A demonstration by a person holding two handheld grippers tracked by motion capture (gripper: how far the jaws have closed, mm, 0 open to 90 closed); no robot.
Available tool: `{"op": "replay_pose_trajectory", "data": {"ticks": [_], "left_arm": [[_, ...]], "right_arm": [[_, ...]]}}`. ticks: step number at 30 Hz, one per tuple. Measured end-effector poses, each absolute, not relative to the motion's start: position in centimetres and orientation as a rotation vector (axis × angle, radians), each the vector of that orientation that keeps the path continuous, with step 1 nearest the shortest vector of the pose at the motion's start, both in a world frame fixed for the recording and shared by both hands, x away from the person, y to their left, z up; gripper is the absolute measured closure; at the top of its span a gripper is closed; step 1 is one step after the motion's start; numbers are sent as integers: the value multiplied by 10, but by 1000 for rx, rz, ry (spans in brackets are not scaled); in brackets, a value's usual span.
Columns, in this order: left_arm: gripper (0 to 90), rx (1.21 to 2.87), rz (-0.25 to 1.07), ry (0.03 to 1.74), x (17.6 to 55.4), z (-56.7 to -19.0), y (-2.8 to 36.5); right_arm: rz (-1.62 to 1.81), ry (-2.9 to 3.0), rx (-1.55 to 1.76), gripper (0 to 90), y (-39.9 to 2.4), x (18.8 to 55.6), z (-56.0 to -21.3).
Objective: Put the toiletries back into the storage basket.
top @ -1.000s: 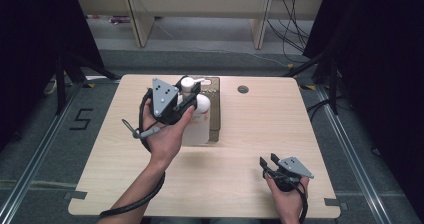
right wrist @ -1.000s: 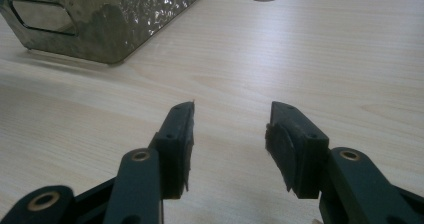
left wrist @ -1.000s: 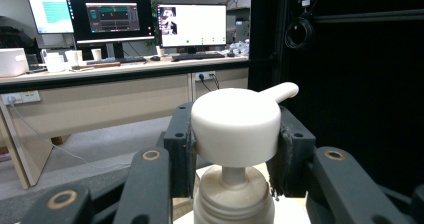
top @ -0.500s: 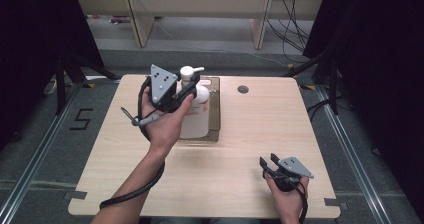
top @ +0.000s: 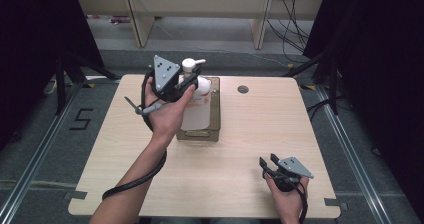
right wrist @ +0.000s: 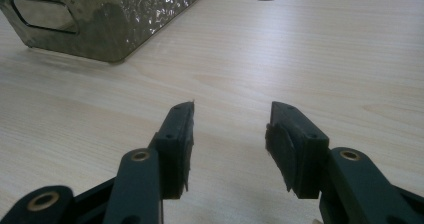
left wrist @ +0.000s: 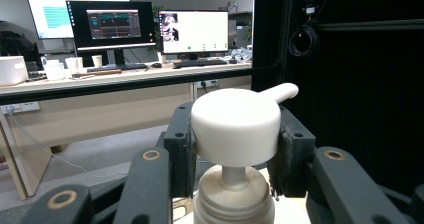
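So the left gripper [top: 184, 85] has its jaws about half closed, clamped on the white pump head of the soap bottle [top: 196, 104], pads pressing either side of the cap; you can see that really clearly in the left gripper view, pump head [left wrist: 235, 126] squeezed between the two black jaws with the spout sticking out to the right. The bottle sits over the dark textured tray [top: 215, 115] on the far-middle part of the wooden table [top: 260, 134], looking lifted and a bit tilted, though I can't tell if its base is fully clear of the tray. Right gripper [top: 268, 162] is parked at the near right corner, jaws apart with nothing between them, just hovering low over the tabletop. Looks to me like the lift-out step. Next move probably needs a steady straight raise so the bottle clears the tray wall without slipping off that cap grip.
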State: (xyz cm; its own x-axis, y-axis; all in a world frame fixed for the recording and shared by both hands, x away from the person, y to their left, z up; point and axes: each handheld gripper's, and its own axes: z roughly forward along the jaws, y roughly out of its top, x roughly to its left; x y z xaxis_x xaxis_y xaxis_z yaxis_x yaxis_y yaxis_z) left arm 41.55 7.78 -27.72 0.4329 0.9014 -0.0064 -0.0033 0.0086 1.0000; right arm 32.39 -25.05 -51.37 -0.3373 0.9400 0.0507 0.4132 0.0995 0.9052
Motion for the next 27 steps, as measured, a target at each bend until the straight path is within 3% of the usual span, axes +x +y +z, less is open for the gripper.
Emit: {"op": "replay_pose_trajectory", "data": {"ticks": [27], "left_arm": [[589, 1411, 872, 879, 451, -298, 82]], "right_arm": [[1192, 1826, 1324, 534, -249, 322, -513]]}}
